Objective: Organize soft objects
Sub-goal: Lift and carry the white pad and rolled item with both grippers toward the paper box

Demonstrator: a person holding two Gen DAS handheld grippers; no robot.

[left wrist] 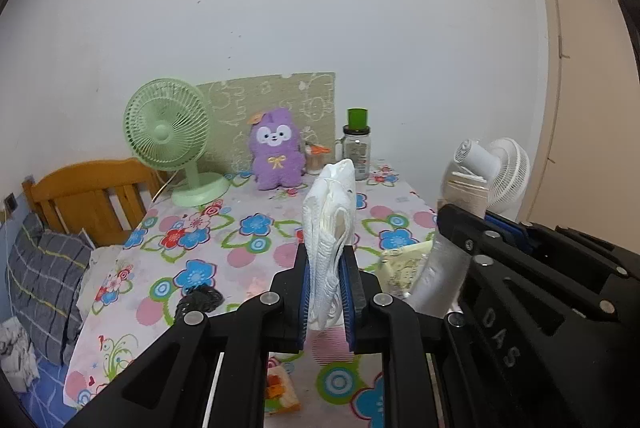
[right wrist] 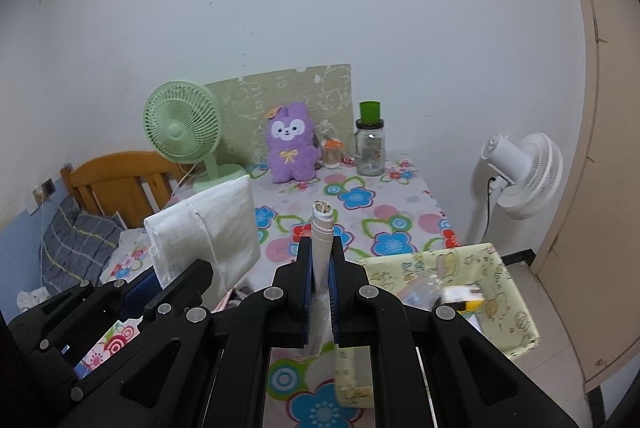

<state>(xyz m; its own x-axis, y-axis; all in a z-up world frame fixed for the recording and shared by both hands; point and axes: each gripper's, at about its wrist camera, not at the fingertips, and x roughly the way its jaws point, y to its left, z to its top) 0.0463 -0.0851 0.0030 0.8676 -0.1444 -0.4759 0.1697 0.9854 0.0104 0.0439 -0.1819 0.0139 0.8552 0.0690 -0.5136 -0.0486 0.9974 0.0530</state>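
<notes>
My left gripper (left wrist: 329, 260) is shut on a folded white cloth (left wrist: 330, 228) and holds it upright above the floral table (left wrist: 224, 228); the cloth also shows in the right wrist view (right wrist: 212, 232). My right gripper (right wrist: 322, 252) is shut on a rolled white cloth (right wrist: 322, 228), upright, to the right of the left gripper; the roll shows in the left wrist view (left wrist: 440, 280). A pale yellow fabric bin (right wrist: 508, 292) with small items inside sits at the table's right front. A purple plush toy (left wrist: 276, 147) sits at the back.
A green desk fan (left wrist: 168, 135) stands back left. A glass jar with a green cup on top (left wrist: 357, 143) stands back right. A white floor fan (right wrist: 520, 171) stands right of the table. A wooden headboard (left wrist: 88, 195) and grey pillow (left wrist: 44, 276) lie left. A small black object (left wrist: 200, 300) lies on the table.
</notes>
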